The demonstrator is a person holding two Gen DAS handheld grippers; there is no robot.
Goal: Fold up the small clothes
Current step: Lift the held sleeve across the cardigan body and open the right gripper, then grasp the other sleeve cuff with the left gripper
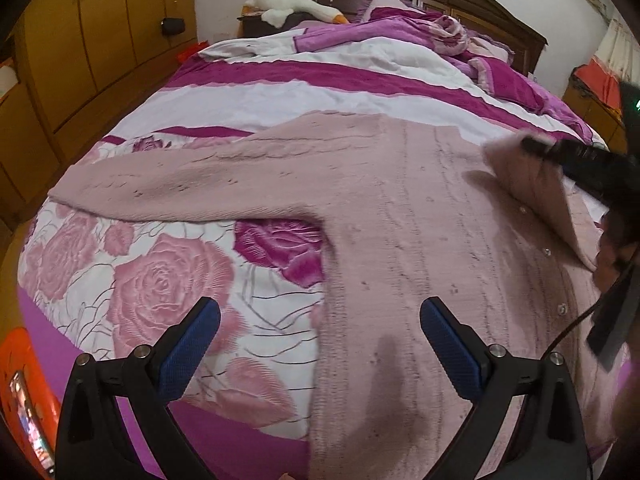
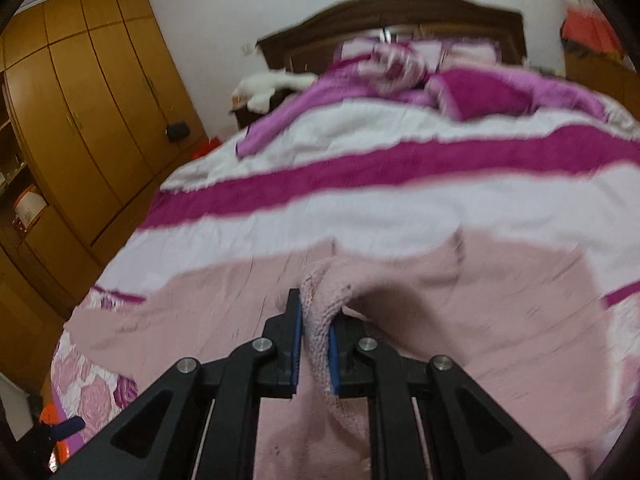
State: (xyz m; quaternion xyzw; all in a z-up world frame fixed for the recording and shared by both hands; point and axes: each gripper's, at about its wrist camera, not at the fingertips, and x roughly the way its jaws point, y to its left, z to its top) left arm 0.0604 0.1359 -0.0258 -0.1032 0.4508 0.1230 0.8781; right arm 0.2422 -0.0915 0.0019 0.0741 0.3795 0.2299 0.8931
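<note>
A pale pink knitted cardigan (image 1: pixel 400 208) lies spread flat on the bed, one sleeve (image 1: pixel 168 184) stretched out to the left. My left gripper (image 1: pixel 320 332) is open and empty, hovering just above the cardigan's lower left edge. My right gripper (image 2: pixel 316 332) is shut on a fold of the cardigan's edge (image 2: pixel 320 320) and holds it lifted off the bed. In the left wrist view the right gripper (image 1: pixel 532 146) shows at the right, holding up the cardigan's buttoned front flap (image 1: pixel 532 192).
The bed carries a rose-patterned cover (image 1: pixel 160 280) with magenta and white stripes. Rumpled purple bedding (image 1: pixel 400 28) lies by the dark headboard. A white toy goose (image 1: pixel 296 4) sits at the bedside. Wooden wardrobes (image 1: pixel 80 40) stand on the left. An orange object (image 1: pixel 24 392) is at the lower left.
</note>
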